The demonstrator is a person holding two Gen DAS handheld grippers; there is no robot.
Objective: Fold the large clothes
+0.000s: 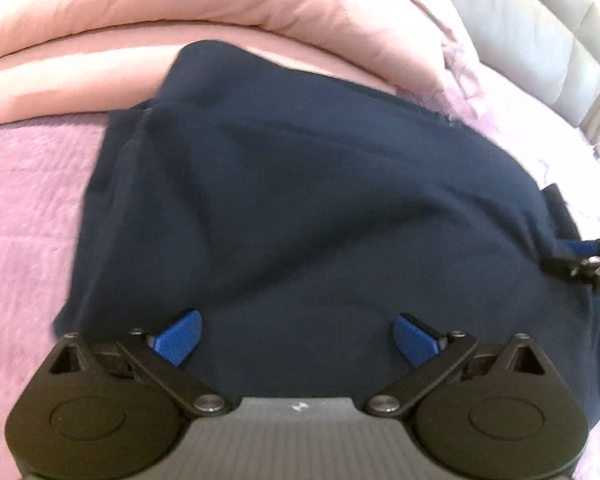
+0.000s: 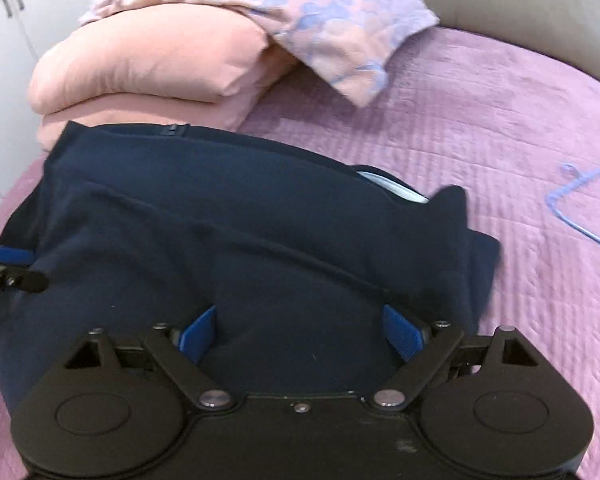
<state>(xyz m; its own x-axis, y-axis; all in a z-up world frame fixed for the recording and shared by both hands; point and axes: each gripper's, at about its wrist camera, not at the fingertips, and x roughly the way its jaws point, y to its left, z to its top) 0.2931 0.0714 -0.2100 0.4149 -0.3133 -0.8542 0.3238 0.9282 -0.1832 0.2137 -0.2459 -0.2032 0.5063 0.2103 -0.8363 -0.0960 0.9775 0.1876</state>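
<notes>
A dark navy garment [image 1: 300, 208] lies bunched in folds on the pink bedspread [image 1: 24, 208]; it also fills the right wrist view [image 2: 228, 224], where a zipper [image 2: 172, 130] shows at its far edge. My left gripper [image 1: 298, 338] is open, its blue pads wide apart just over the near part of the cloth. My right gripper [image 2: 298, 330] is open too, right over the cloth. Each gripper shows at the edge of the other's view: the right one [image 1: 580, 260] and the left one [image 2: 8, 268].
Folded pink duvets [image 2: 148, 72] and a patterned pillow [image 2: 300, 12] lie behind the garment. A light blue hanger [image 2: 580, 208] lies on the bedspread [image 2: 500, 140] at right. A padded headboard [image 1: 540, 32] and white cupboard doors [image 2: 16, 8] are at the edges.
</notes>
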